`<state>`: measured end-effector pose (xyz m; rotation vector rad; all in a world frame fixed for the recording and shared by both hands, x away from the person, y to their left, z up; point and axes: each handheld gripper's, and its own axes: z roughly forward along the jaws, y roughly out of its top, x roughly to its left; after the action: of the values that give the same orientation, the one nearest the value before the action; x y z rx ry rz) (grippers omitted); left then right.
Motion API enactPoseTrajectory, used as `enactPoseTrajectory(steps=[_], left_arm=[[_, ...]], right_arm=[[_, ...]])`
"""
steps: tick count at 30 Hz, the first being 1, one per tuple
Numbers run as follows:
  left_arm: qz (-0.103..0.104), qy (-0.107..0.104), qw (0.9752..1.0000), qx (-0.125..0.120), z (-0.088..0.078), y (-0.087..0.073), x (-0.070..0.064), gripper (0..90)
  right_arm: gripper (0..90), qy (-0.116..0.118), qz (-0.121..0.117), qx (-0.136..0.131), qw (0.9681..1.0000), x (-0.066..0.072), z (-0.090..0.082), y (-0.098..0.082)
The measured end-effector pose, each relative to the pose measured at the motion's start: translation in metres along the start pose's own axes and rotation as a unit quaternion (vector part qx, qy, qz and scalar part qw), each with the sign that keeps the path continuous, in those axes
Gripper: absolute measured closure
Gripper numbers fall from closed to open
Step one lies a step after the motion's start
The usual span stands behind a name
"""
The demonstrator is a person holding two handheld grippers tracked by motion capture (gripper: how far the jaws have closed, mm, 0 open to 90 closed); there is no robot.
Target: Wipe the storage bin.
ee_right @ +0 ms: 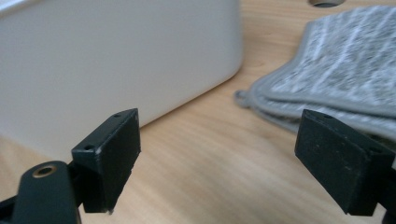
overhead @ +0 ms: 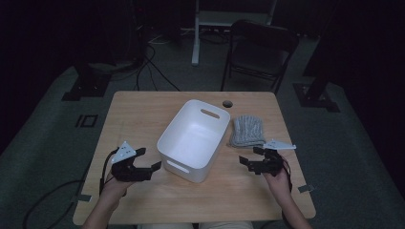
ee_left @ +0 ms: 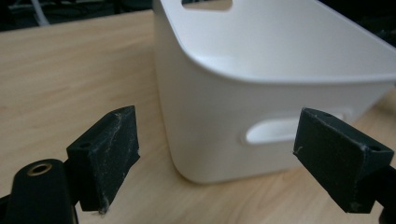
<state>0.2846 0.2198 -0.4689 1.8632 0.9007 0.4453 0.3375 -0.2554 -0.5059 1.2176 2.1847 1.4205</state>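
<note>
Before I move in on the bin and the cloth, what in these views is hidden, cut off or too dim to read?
- White bin: its far wall is cut by the top edge of the left gripper view.
- Grey folded cloth: right part cut off in the right gripper view; how many layers it has is unclear, blurred.
- Bin floor: near part hidden behind its own front wall in the high view.
- Room behind the table: too dark.

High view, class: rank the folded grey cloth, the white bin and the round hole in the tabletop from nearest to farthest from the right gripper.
From the right gripper:
1. Folded grey cloth, just beyond it at the table's right.
2. White bin, at the table's middle, to its left.
3. Round hole, near the far edge, behind the cloth.
</note>
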Motion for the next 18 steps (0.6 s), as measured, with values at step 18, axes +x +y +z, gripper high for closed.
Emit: enactPoseTrajectory(steps=[18], left_arm=[[0.004,-0.007,0.9991,0.042,0.004,-0.046,-0.011,14.2]], right_arm=[[12.8,0.034,-0.045,0.023,0.9982,0.026,-0.006,-0.034]])
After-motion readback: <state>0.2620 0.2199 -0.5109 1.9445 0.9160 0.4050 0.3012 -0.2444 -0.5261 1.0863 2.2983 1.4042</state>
